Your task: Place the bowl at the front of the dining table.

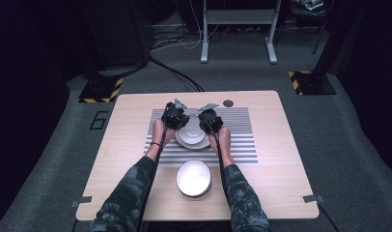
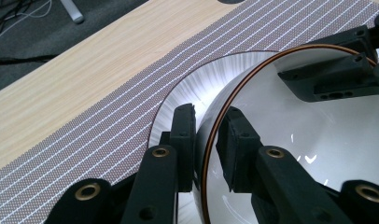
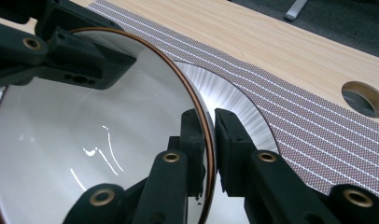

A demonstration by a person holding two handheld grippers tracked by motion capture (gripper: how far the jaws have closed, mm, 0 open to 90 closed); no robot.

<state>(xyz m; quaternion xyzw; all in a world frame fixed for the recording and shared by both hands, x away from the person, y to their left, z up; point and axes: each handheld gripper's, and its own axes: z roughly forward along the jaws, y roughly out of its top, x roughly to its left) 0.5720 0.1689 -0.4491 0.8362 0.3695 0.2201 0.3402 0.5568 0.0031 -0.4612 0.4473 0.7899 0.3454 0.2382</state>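
Observation:
A white bowl (image 1: 189, 127) with a thin copper rim sits over a white ribbed plate (image 1: 192, 143) on a striped placemat (image 1: 238, 126). My left gripper (image 1: 181, 123) grips the bowl's left rim and my right gripper (image 1: 202, 124) its right rim. In the left gripper view the gripper (image 2: 208, 135) has one jaw outside and one inside the bowl (image 2: 318, 140), with the plate (image 2: 201, 79) beneath. The right gripper (image 3: 211, 140) pinches the rim of the bowl (image 3: 85, 130) the same way over the plate (image 3: 232, 95). I cannot tell whether the bowl touches the plate.
A second white bowl (image 1: 194, 178) stands on the bare wooden table near its front edge, between the person's forearms. A round cable hole (image 1: 228, 103) lies in the tabletop behind the placemat. Cables and a stand's feet lie on the floor beyond the table.

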